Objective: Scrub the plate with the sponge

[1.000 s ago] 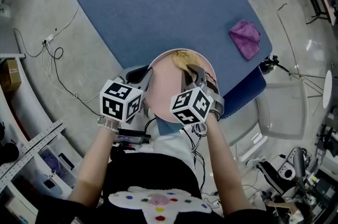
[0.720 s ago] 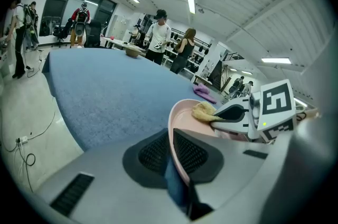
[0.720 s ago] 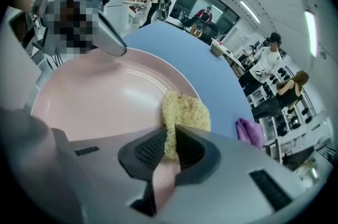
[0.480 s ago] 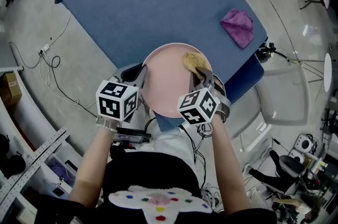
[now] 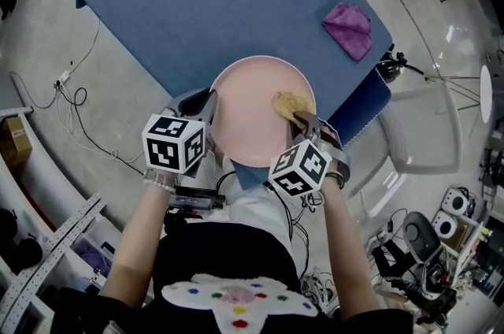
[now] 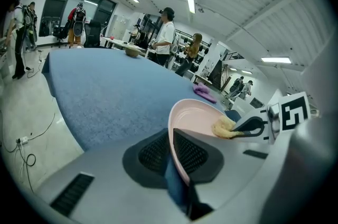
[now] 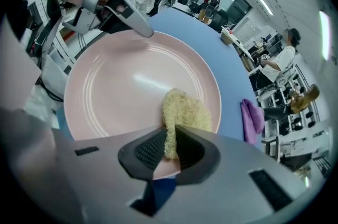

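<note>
Scrubbing looks to be under way: the right gripper (image 5: 305,122) is pinching the sponge (image 5: 288,102) tight, pressing it on the plate's (image 5: 248,116) right side. The left gripper (image 5: 208,102) is clamping the left rim (jaws closed on it) at the desk's (image 5: 197,1) near edge. Next, likely, sweeping the sponge leftward while bracing the plate.

Purple cloth (image 5: 350,28) near right edge of blue table (image 5: 213,1); floor cables (image 5: 75,98)

Your left gripper (image 5: 206,104) clamps the plate (image 5: 250,116) rim; your right gripper (image 5: 304,120) pinches the sponge (image 5: 287,101). Left forearm (image 5: 143,234) and right forearm (image 5: 340,242) reach forward, side by side.
</note>
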The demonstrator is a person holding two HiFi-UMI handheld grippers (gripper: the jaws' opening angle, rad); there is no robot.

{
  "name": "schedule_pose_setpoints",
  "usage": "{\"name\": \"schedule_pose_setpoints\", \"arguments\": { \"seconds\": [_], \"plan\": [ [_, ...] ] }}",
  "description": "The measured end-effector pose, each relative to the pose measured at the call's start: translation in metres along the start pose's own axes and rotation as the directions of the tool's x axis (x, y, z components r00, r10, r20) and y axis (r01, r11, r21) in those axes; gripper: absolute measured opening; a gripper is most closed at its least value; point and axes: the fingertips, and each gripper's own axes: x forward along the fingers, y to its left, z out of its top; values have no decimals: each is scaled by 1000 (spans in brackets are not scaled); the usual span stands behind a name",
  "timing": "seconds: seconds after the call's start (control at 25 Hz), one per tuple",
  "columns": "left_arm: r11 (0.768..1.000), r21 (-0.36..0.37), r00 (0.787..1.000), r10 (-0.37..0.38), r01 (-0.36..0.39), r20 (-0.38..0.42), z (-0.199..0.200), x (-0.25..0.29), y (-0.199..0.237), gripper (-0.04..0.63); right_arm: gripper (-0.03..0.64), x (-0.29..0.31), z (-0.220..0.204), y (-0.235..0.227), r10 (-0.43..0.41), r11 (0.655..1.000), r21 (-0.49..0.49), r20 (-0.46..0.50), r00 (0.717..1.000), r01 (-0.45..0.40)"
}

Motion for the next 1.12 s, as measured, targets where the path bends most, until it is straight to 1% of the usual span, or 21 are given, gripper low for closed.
{"name": "schedule_pose_setpoints", "arguments": {
  "seconds": [0.2, 0.4, 0.6, 0.84, 0.96, 1.12],
  "plan": [
    [1000, 3, 1000, 17, -17, 3, 0, 0, 0, 37, 41, -13, -9, 24, 85, 994, -72, -34, 996, -87],
    [1000, -17, 1000, 16, -15, 11, -1, 0, 1, 35, 41, -26, -14, 46, 191, 967, -157, -64, 980, -198],
    [999, -23, 1000, 26, -26, -1, -5, 3, 0, 31, 41, -39, -15, 67, 307, 910, -263, -94, 947, -321],
    [999, -49, 1000, 15, -15, -1, -6, 4, -2, 28, 41, -53, -10, 87, 407, 820, -390, -117, 906, -419],
    [998, -57, 1000, 8, -9, -1, -6, 6, -4, 28, 41, -57, -4, 97, 451, 788, -420, -104, 886, -450],
    [998, -63, 1000, 3, -3, -1, -6, 6, -4, 28, 41, -59, 9, 111, 494, 756, -452, -80, 866, -473]
  ]
}}
